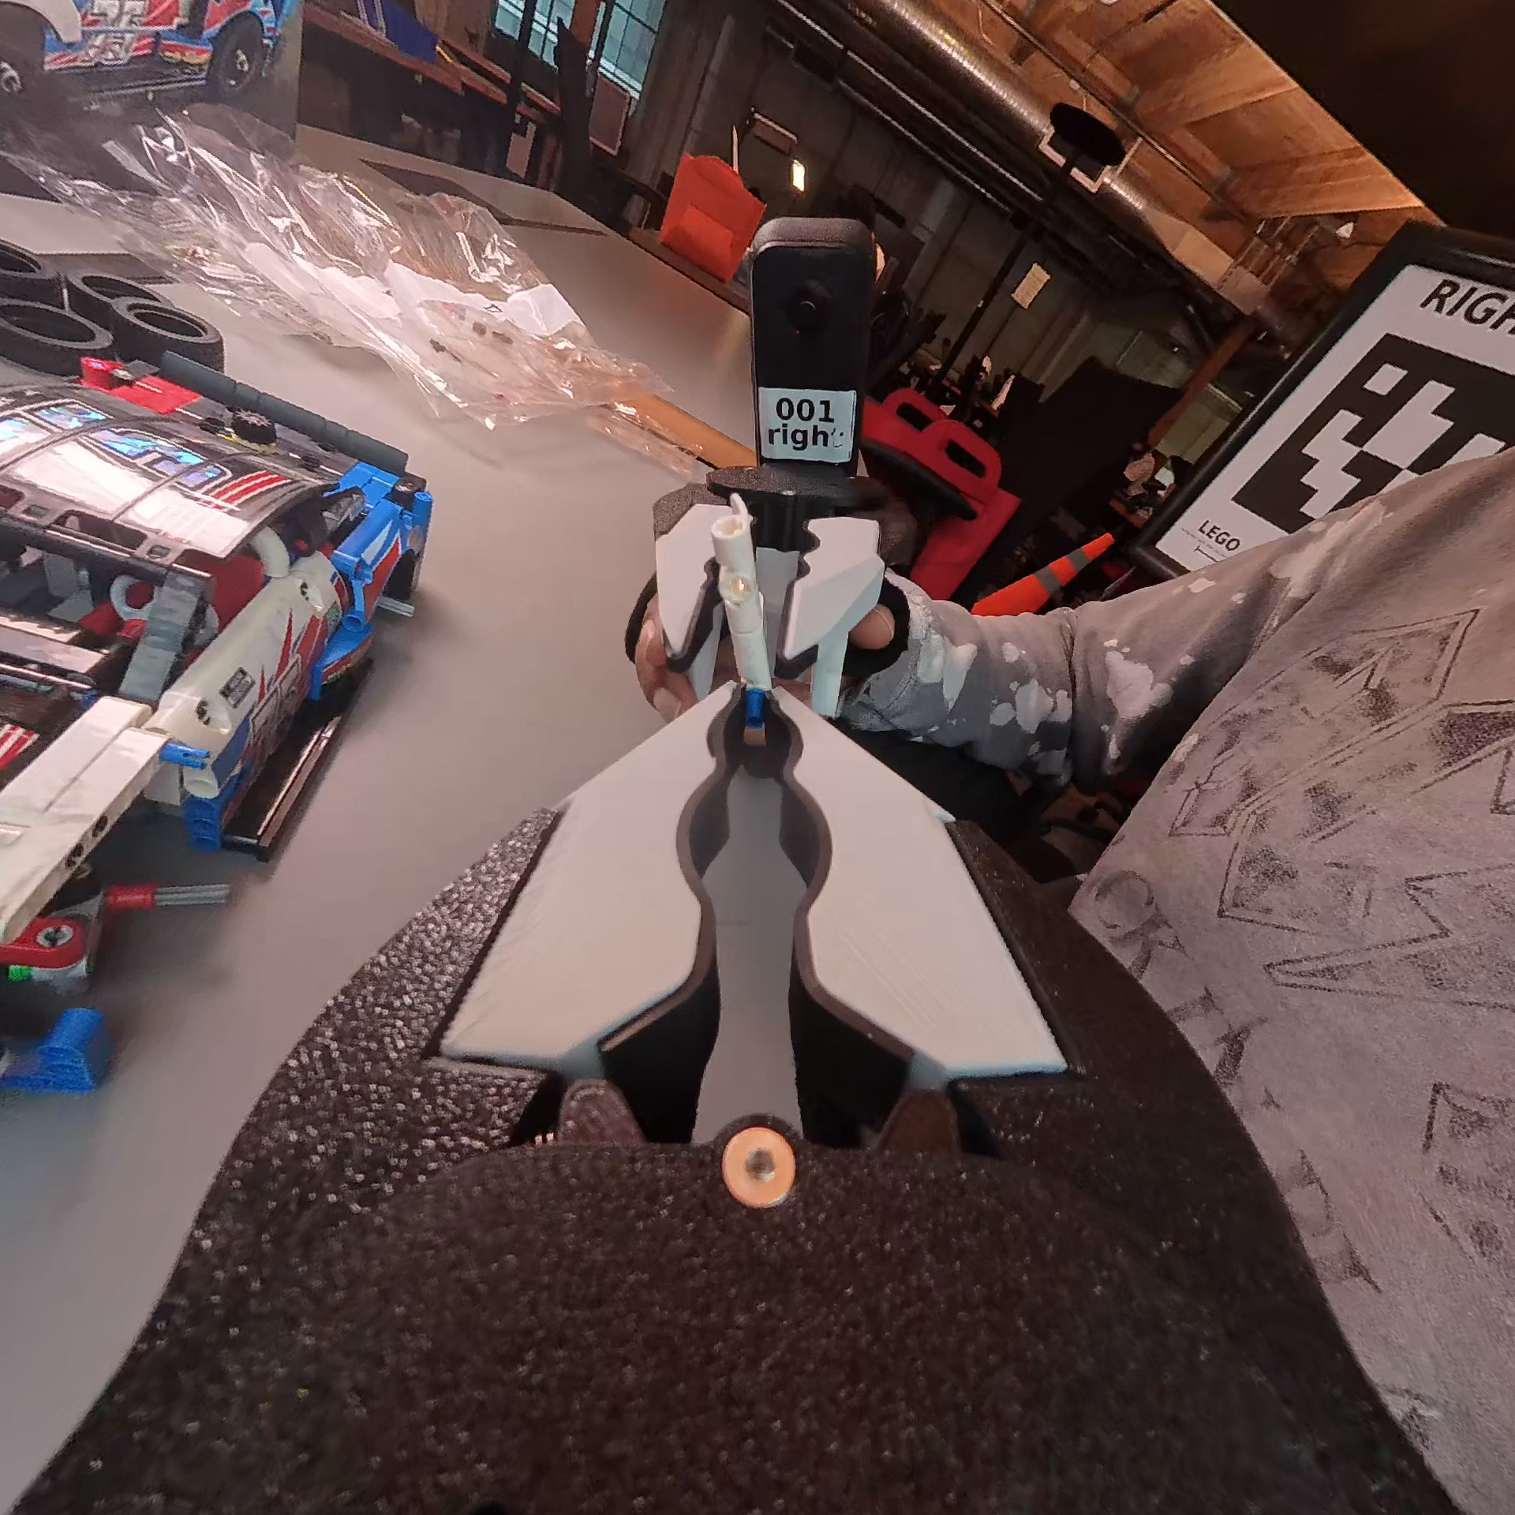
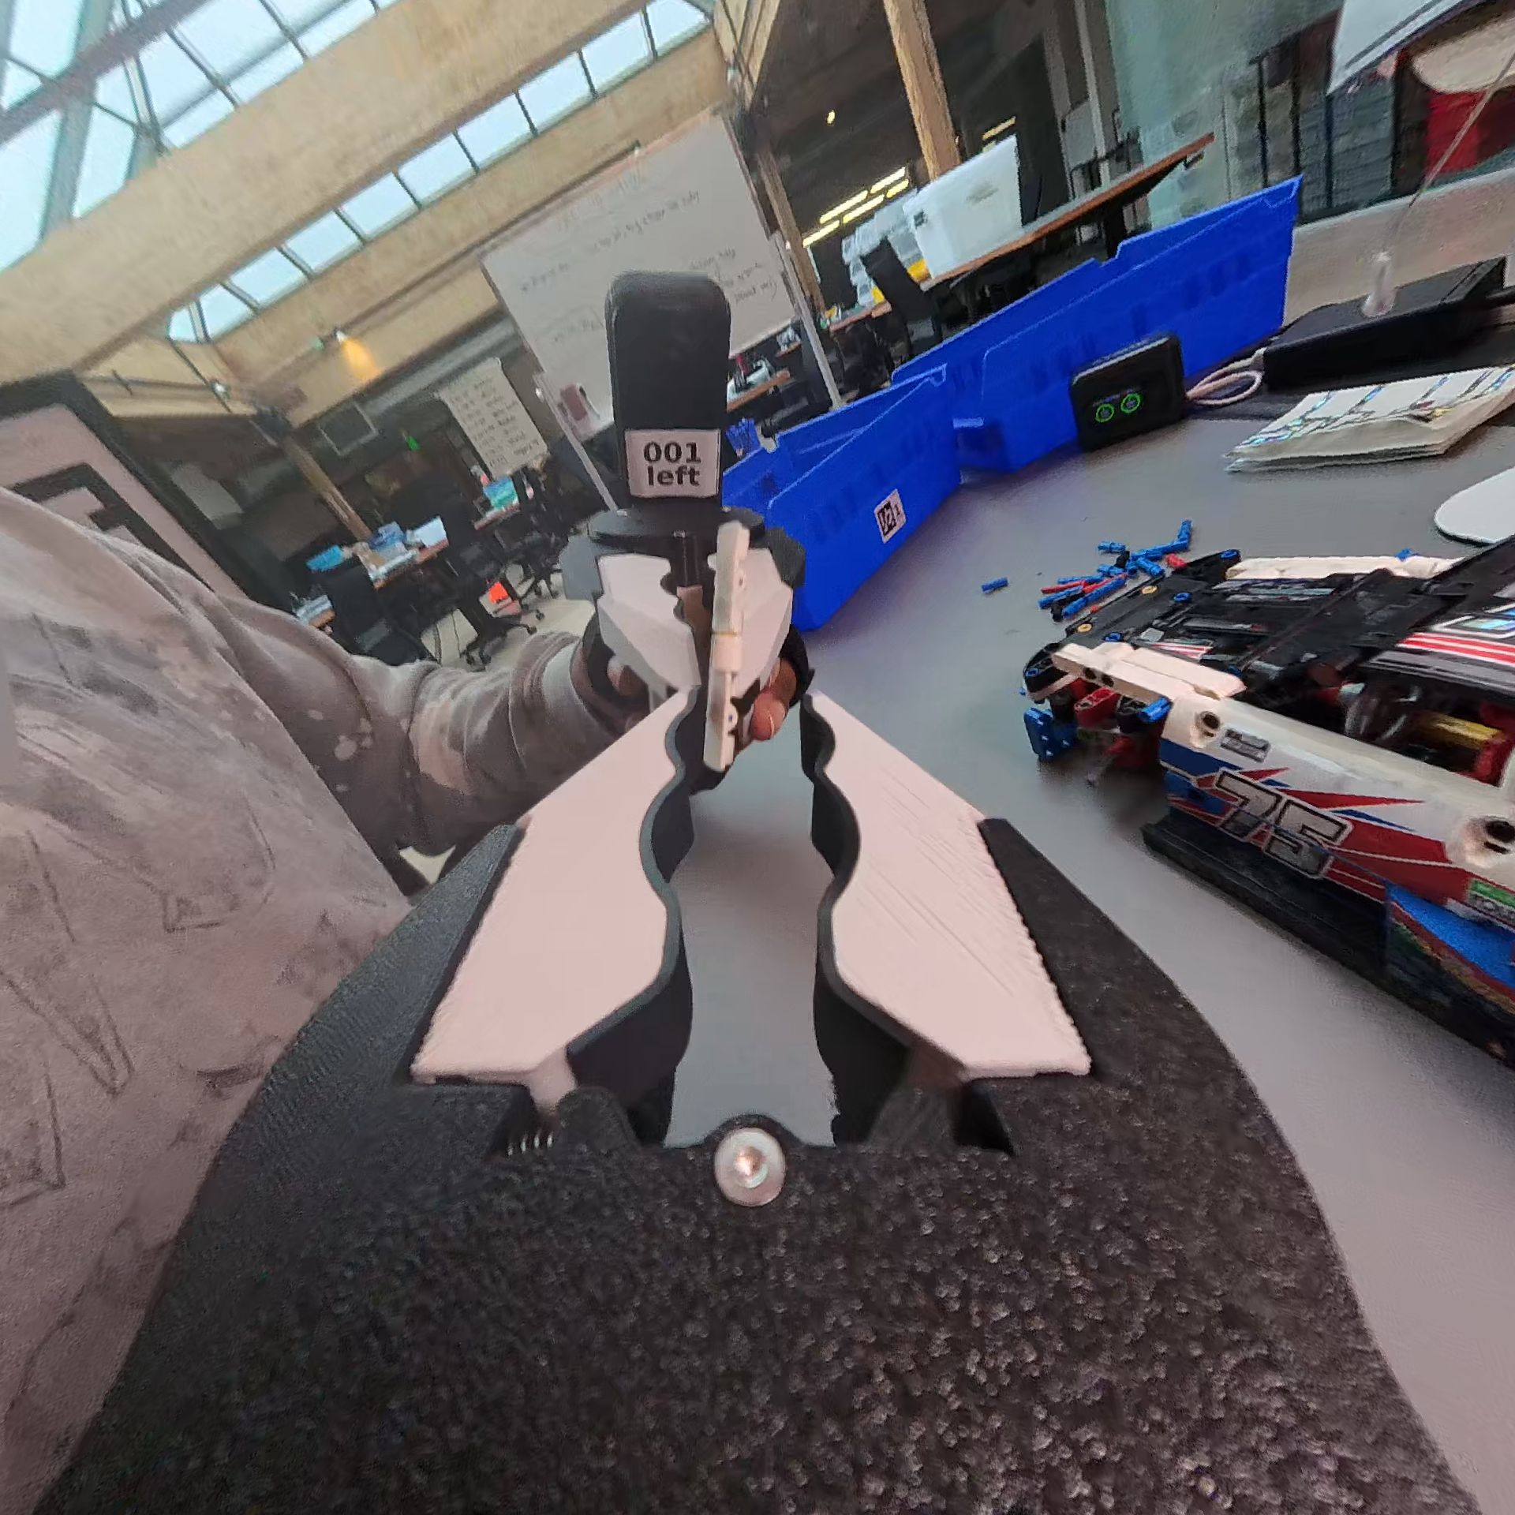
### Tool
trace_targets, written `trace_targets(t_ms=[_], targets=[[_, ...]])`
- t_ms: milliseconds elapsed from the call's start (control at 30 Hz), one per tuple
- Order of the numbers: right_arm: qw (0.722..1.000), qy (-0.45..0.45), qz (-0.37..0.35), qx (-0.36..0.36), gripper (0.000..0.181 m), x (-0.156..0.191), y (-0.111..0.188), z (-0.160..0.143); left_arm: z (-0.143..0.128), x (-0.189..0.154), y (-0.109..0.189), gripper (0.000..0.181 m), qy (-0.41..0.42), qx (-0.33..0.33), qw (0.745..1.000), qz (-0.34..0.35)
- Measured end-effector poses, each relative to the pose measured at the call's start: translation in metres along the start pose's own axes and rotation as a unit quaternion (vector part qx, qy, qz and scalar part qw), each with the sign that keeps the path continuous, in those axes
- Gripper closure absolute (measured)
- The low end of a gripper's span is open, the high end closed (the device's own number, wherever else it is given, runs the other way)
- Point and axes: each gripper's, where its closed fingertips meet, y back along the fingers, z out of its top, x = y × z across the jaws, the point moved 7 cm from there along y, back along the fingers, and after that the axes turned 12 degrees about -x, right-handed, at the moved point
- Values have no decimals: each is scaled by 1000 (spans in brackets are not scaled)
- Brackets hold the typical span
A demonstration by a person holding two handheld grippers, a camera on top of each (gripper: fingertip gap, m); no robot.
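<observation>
- Left gripper point(image 1: 756, 721): tips pinched together on a small blue pin at the foot of a white beam point(image 1: 742, 594), holding it upright in mid-air
- Right gripper point(image 2: 742, 721): jaws apart, the white beam point(image 2: 725, 648) between its tips; contact unclear
- Left view alone shows black tyres point(image 1: 98, 316) and plastic bags point(image 1: 410, 279)
- Right view alone shows loose pins point(image 2: 1107, 574) and blue bins point(image 2: 1025, 385) beyond the brick car point(image 2: 1312, 779)
</observation>
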Motion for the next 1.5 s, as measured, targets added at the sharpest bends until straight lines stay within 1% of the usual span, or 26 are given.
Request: trace_targets(t_ms=[33,133,267,333,533,667,800,833,900,933,967,1067,1133,1167,1300,1367,1400,1500], targets=[[1000,2,6,12,162,2,0,-3,0,-1,0,180,-1,3,1000,-1],[1000,3,21,18,175,8,-4,-6,-2,-2,0,180,-7,11,1000,-2],[999,20,31,10,176,12,-5,-4,-1,-6,1,179,3,-1,1000,-12],[999,20,33,5,177,13,-5,-3,0,-7,1,175,-1,0,1000,-9],[999,29,36,-5,177,16,-6,-3,1,-10,3,179,-3,14,1000,-17],[999,13,45,-29,178,18,-7,1,8,-13,4,180,-7,13,1000,-23],[998,7,58,-34,181,20,-6,3,10,-16,7,180,-2,7,999,-31],[997,3,65,-40,181,20,-4,6,11,-15,10,181,1,2,1000,-31],[994,-15,55,-94,181,13,13,25,21,-3,32,181,0,-20,1000,0],[996,26,37,-78,181,12,20,28,25,1,41,181,0,-32,999,9],[997,54,24,-48,181,15,17,23,26,1,44,180,-10,-35,999,14],[999,32,15,-27,181,16,-2,9,24,-6,28,180,-36,-14,999,1],[999,17,29,-19,163,16,-6,10,21,-9,21,180,-49,2,999,-1],[999,10,32,-18,158,14,-7,10,19,-9,19,180,-48,5,999,-4],[999,3,46,6,150,20,-12,3,8,-12,11,180,-45,21,999,-13],[999,9,43,14,157,22,-15,0,4,-15,6,180,-50,32,998,-20],[999,9,41,17,168,22,-16,-1,3,-16,4,179,-53,37,998,-21],[999,20,43,13,174,22,-14,1,3,-18,2,180,-56,32,998,-20]])
